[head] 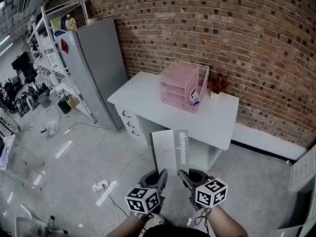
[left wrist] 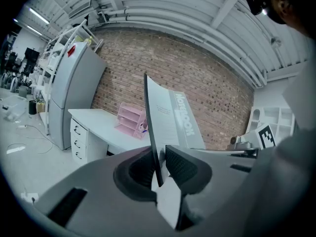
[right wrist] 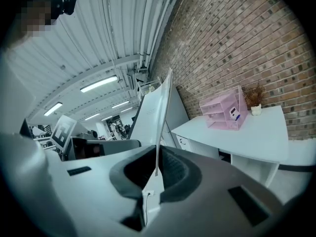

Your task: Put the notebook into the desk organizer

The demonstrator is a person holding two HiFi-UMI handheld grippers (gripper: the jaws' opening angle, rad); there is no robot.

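While nearly closed, left tongs [left wrist: 158, 163], right tongs [right wrist: 157, 168] both pinch notebook [head: 169, 149].

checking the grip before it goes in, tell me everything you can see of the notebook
The notebook is thin and closed, with a pale grey cover and a darker grey spine strip that carries lettering along its length. It is held in the air, short of the white desk and the pink desk organizer. The left gripper and the right gripper are each shut on its near edge, one by each corner. Nothing else touches it.
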